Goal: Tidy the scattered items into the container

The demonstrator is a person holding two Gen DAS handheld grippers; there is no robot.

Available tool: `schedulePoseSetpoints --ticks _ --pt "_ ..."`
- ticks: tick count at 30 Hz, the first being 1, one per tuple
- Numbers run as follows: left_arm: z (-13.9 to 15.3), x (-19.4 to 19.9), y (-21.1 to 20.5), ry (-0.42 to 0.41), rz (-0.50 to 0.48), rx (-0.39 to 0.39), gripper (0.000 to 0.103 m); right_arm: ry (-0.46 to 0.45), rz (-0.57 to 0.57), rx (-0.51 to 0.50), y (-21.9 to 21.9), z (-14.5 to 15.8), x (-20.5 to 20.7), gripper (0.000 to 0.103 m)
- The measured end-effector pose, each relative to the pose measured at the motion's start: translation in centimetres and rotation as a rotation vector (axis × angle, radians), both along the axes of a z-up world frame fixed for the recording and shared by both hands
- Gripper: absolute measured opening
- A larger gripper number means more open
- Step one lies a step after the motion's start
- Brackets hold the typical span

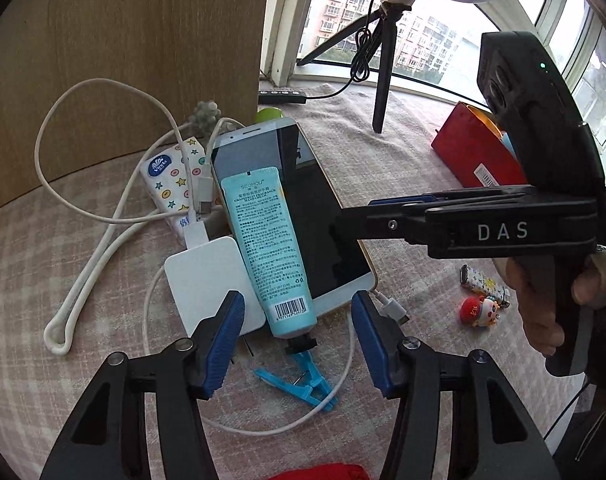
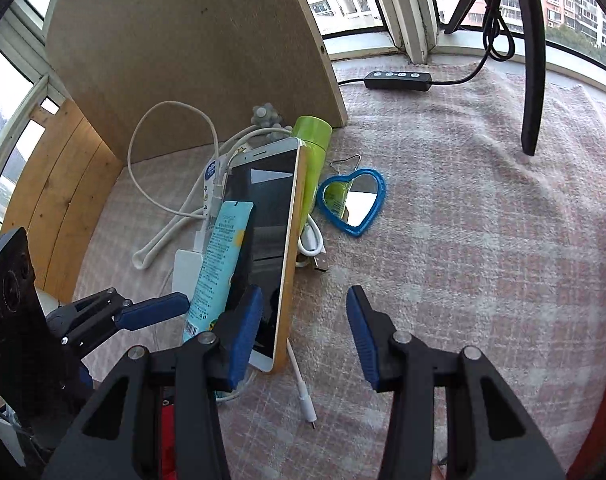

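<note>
A teal hand-cream tube (image 1: 269, 248) lies across a gold-edged phone (image 1: 303, 208) and a white charger block (image 1: 211, 280) on the pink cloth. My left gripper (image 1: 297, 340) is open, its jaws on either side of the tube's capped end. My right gripper (image 2: 303, 336) is open, its left finger over the phone's (image 2: 267, 240) near end; from the left wrist view its fingers (image 1: 395, 204) reach in over the phone from the right. The tube also shows in the right wrist view (image 2: 219, 256). The red container (image 1: 475, 156) stands at the right.
White cables (image 1: 83, 240), a tissue pack (image 1: 171, 176), a blue clip (image 1: 303, 384), a lighter (image 1: 485, 284) and a small figurine (image 1: 479, 312) lie around. A green bottle (image 2: 313, 152) and a blue heart mirror (image 2: 353, 200) lie beyond the phone. A wooden panel (image 2: 191, 48) and a tripod (image 1: 379, 60) stand behind.
</note>
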State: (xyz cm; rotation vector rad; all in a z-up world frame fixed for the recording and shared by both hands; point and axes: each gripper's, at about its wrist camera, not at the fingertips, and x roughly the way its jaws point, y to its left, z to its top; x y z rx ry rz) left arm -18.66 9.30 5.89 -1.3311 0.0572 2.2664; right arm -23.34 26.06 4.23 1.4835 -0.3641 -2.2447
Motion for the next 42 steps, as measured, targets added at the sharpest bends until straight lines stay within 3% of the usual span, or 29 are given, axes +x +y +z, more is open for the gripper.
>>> schedulePoseSetpoints --ticks 2,5,8,11,22,28,35,38,40,42 --pt "0.1 0.0 0.0 0.001 -0.001 0.001 0.053 -0.033 0.006 -0.049 0.0 -0.6 -0.4 0.043" --pt "0.1 -0.1 0.3 -0.001 -0.01 0.008 0.053 -0.057 0.039 -0.127 -0.6 -1.0 -0.4 0.023" --pt "0.0 -0.1 0.7 -0.004 -0.02 0.016 0.053 -0.042 0.035 -0.121 -0.8 -0.6 0.2 0.021" --pt "-0.2 -0.1 1.0 -0.025 -0.029 0.042 0.046 -0.053 0.03 -0.173 -0.2 -0.1 0.9 0.014" --pt "0.7 3.1 4.9 -0.063 -0.167 0.116 0.048 -0.106 -0.051 -0.241 4.3 0.7 6.5 0.01" --pt "1.1 6.3 7.2 -0.073 -0.261 0.108 0.046 -0.131 -0.125 -0.264 8.0 0.8 9.7 0.009" --pt "1.9 7.8 6.9 -0.059 -0.261 0.074 0.046 -0.027 -0.17 -0.023 9.6 2.0 9.0 0.012" --pt "2.6 8.0 5.1 -0.042 -0.222 0.071 0.046 -0.011 -0.189 -0.001 10.2 2.2 9.2 0.012" --pt "3.0 8.0 3.5 -0.027 -0.186 0.062 0.046 -0.044 -0.184 -0.044 10.4 1.9 9.2 0.011" --pt "3.5 7.8 2.1 -0.017 -0.15 0.054 0.046 -0.039 -0.191 0.024 10.1 2.0 9.4 0.011"
